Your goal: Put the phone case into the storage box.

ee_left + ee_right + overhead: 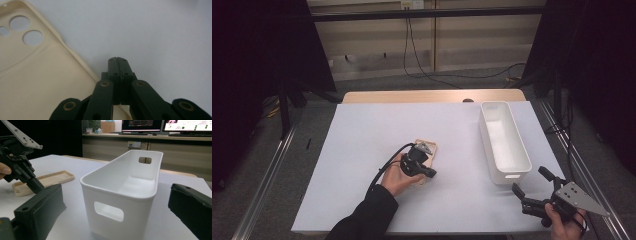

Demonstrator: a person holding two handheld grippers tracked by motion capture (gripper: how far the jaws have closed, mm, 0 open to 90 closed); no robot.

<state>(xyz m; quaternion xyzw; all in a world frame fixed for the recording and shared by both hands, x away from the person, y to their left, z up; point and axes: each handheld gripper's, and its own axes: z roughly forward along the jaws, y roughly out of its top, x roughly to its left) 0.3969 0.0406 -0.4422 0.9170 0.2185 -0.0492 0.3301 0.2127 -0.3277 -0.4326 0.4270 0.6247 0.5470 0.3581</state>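
No text, label or number is legible anywhere.

A white sheet (362, 150) covers most of the counter (432, 96), whose bare wooden edge shows along the far side. A dark small spot (468, 100) sits on that far edge. Beyond the counter a black cable (422, 70) trails across the grey floor (377, 82) before pale wall panels. In the right gripper view, lit monitors (142, 125) stand on a far desk, with a wall socket (134, 144) below them.
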